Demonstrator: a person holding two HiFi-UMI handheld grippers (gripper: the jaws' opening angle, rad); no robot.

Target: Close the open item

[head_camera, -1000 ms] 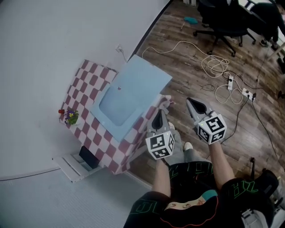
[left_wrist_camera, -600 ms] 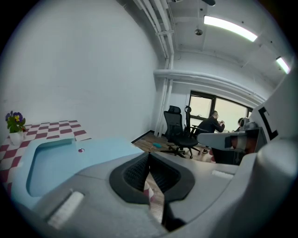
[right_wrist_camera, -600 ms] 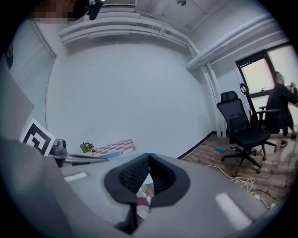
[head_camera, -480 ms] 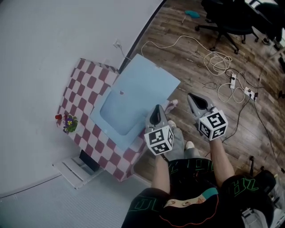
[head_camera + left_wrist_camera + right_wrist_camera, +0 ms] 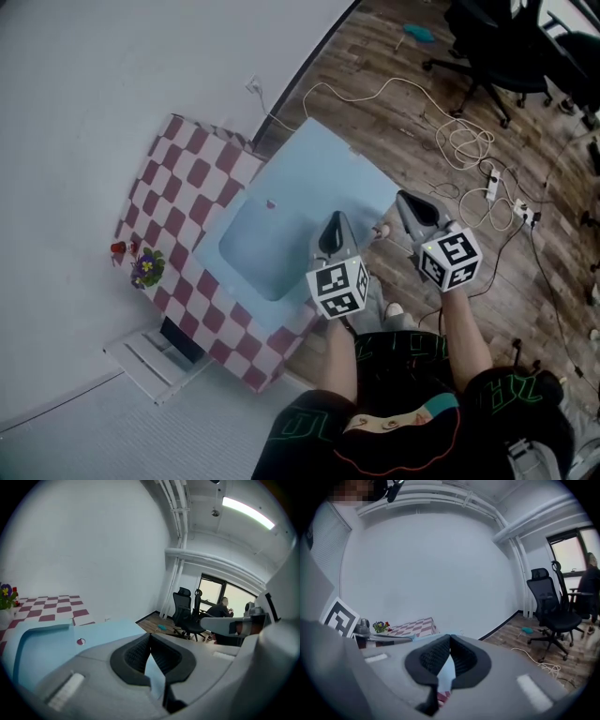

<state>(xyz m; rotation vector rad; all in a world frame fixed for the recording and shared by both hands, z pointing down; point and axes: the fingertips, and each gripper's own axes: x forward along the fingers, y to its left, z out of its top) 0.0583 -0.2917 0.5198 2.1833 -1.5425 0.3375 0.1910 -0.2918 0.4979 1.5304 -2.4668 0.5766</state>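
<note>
Compared with 1 second ago, both grippers sit farther in toward the wall, and the left gripper (image 5: 335, 225) now hangs over the light-blue item (image 5: 309, 178) instead of beside the table edge.

At the far left, a small pot of flowers (image 5: 145, 267) stands at the edge of the checkered table (image 5: 178, 178); keep your sweep away from it. The light-blue item lies across the table's middle. It has a rounded hollow on its left part and a broad flat panel, probably the lid, spreading right past the table edge toward you. Where that panel hinges is not clear, so find the hinge line before you push.

Your left gripper is clenched with nothing in it, its tips above the panel's near part. Your right gripper (image 5: 408, 204) is likewise clenched and empty, just off the panel's right corner.

For a clean close, set the 2 closed tips under the panel's free edge, well apart from each other. Lift evenly, then lower it slowly onto the hollow. Mind the cables (image 5: 459, 141) on the floor at your right.
</note>
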